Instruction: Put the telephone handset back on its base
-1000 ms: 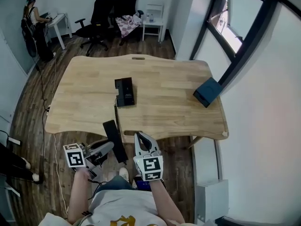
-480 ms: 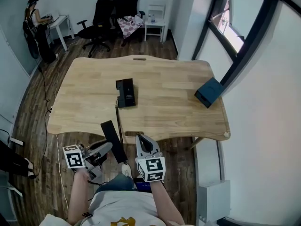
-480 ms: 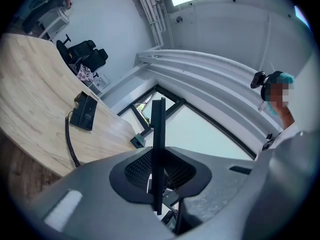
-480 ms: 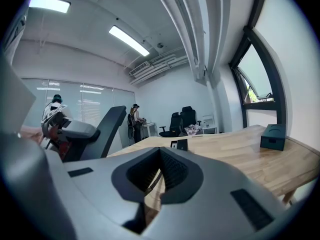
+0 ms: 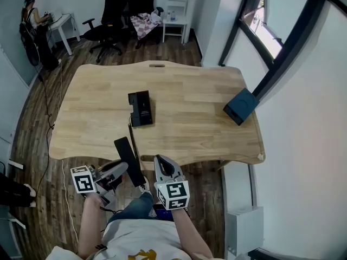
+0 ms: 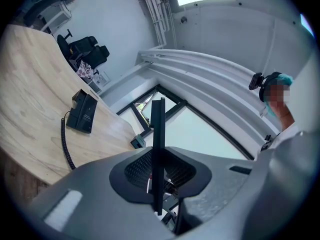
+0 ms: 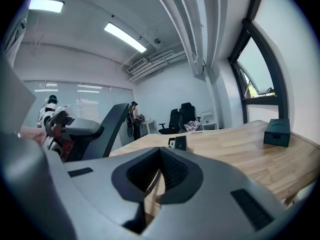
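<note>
The black telephone base point(image 5: 141, 108) lies on the wooden table point(image 5: 184, 123), left of its middle. A black coiled cord point(image 5: 132, 132) runs from the base over the near edge to the black handset point(image 5: 128, 157). My left gripper point(image 5: 122, 170) is shut on the handset and holds it just in front of the table's near edge. In the left gripper view the handset point(image 6: 158, 129) stands as a thin upright bar between the jaws, with the base point(image 6: 82, 112) far off to the left. My right gripper point(image 5: 164, 168) is shut and empty beside the handset; its own view shows the base point(image 7: 178, 143) ahead.
A dark blue box point(image 5: 240, 106) sits at the table's right edge, by the window frame point(image 5: 276, 58). Office chairs point(image 5: 111, 15) and a small white table point(image 5: 174, 16) stand beyond the far edge. A person point(image 5: 30, 23) is at a desk in the far left corner.
Both grippers have crept a little toward the table's near edge. The handset stays in my left gripper and now overlaps the edge slightly more.
</note>
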